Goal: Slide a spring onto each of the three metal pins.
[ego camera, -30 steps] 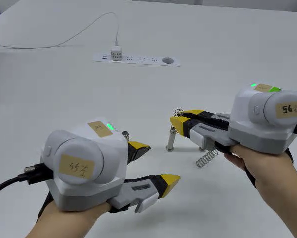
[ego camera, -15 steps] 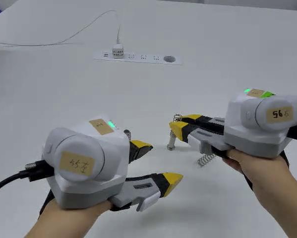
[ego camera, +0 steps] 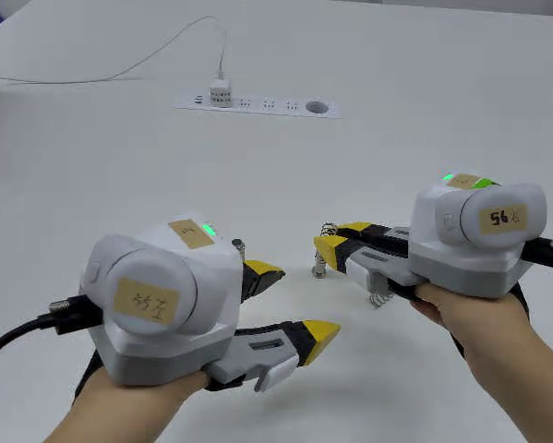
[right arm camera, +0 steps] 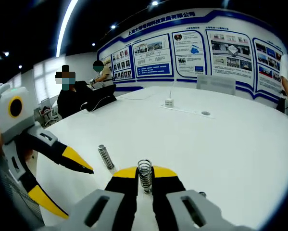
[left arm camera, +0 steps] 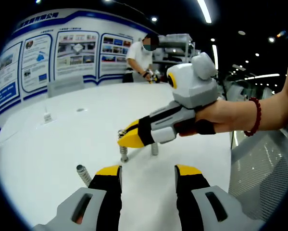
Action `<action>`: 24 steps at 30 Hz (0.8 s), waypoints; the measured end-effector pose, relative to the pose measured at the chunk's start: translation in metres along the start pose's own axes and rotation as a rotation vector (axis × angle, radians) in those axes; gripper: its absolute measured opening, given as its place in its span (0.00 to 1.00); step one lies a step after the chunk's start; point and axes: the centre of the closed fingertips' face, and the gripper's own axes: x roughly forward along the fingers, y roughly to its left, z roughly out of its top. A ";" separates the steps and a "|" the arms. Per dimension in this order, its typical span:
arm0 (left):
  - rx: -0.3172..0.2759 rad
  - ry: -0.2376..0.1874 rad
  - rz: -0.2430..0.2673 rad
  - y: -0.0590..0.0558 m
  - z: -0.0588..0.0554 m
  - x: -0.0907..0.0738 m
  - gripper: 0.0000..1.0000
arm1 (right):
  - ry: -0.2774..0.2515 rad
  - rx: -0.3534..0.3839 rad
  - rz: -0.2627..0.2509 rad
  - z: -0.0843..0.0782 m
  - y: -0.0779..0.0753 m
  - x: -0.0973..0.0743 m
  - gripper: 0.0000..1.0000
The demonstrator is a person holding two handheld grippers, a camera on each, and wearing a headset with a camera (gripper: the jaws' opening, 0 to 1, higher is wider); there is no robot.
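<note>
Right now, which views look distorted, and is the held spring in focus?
Head view: even light, faint shadows on the white table. Both gripper views: fisheye bends the wall posters, and ceiling lights glare. Right gripper view: the spring between the jaws is sharp.

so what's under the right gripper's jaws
An upright metal pin stands below the right gripper, whose jaws are shut on a spring. A loose spring lies under its body, partly covered. Whether the held spring is already on the pin is hidden.

Loose spring [ego camera: 379,297] half hidden under right hand-held gripper [ego camera: 335,239]
</note>
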 end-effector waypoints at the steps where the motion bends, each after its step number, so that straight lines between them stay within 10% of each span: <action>1: 0.000 0.000 0.001 0.000 0.000 0.000 0.45 | 0.001 0.001 0.001 -0.001 0.000 0.000 0.11; 24: 0.001 0.002 0.005 0.001 0.000 -0.001 0.45 | 0.062 -0.002 -0.003 -0.021 0.002 0.005 0.11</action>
